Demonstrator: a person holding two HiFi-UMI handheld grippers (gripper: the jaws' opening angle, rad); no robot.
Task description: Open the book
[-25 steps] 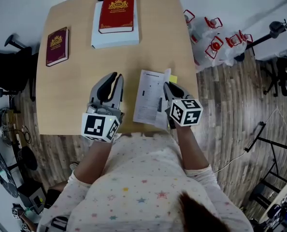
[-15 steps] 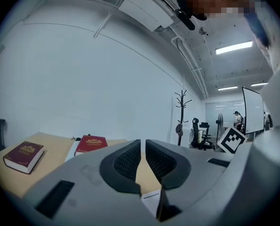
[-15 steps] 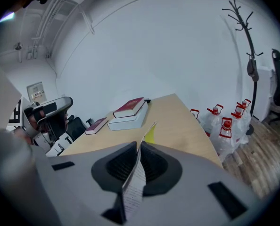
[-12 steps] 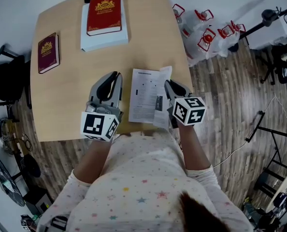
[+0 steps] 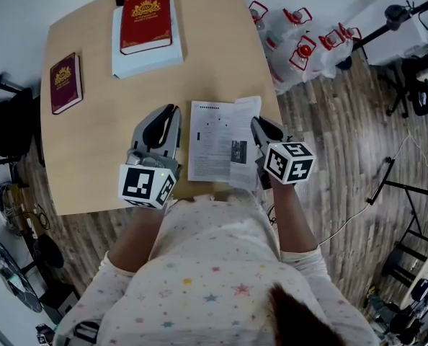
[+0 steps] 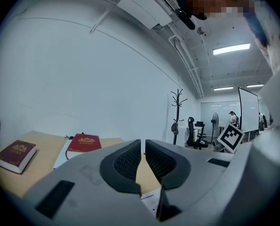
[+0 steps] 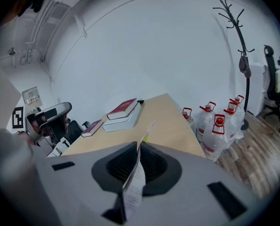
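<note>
A thin white printed booklet (image 5: 214, 139) lies near the table's front edge, between the two grippers. My right gripper (image 5: 258, 125) is shut on the right edge of one of its sheets. In the right gripper view that sheet (image 7: 133, 192) stands edge-on between the pads of the right gripper (image 7: 139, 147). My left gripper (image 5: 168, 111) hovers just left of the booklet, its jaws together and empty. In the left gripper view the left gripper (image 6: 143, 144) points level across the table, with a corner of the booklet (image 6: 151, 202) below it.
At the table's far end a red book (image 5: 145, 19) lies on a thick white book (image 5: 148, 55). A maroon book (image 5: 65, 83) lies at the far left of the wooden table (image 5: 91, 150). Several water bottles (image 5: 300, 43) stand on the floor to the right.
The right gripper has moved to the right with the sheet, so the booklet lies spread wider. The left gripper's jaws have come together and it has shifted slightly.
</note>
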